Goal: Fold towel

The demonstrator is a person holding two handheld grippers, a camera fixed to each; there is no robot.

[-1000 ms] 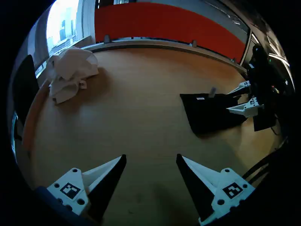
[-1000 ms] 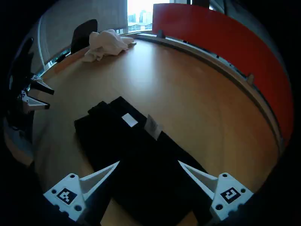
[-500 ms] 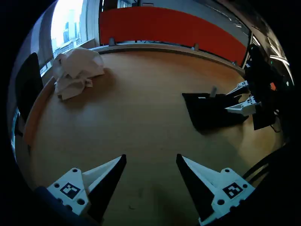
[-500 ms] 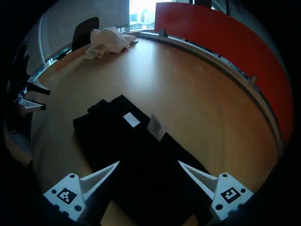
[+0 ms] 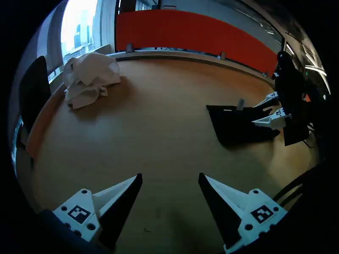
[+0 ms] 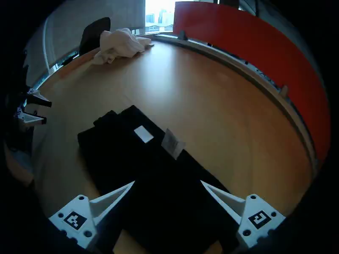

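chair (image 5: 31, 91): dark, far left of the left gripper view, at the surface's edge.
white cloth pile (image 5: 89, 78): crumpled heap at the far left corner of the surface, near the window; well apart from both claws.
left claw (image 5: 169, 175): fingers spread wide, nothing between them; hangs over bare wood, well apart from the towel.
surface (image 5: 161, 122): light wood, curved far edge.
red partition (image 5: 190, 34): runs along the back edge of the surface.
black towel (image 5: 237, 125): task item; lies flat on the surface at the right of the left gripper view, well apart from the white cloth pile.
right claw (image 5: 254, 114): seen far off at the right, fingers apart, pointing over the towel's right end; the holder is dark and hard to make out.
right gripper view, left edge: left claw small, fingers apart, beside the surface's edge.
right gripper view, centre: the towel is a dark oblong running from mid-frame down between the right claw's fingers; its layers are hard to tell apart.
white tags (image 6: 143, 134): two, one flat on the towel, one sticking up at its right edge.
right claw, own view: wide open, gripping nothing; both fingers over the towel's near end, contact cannot be told.
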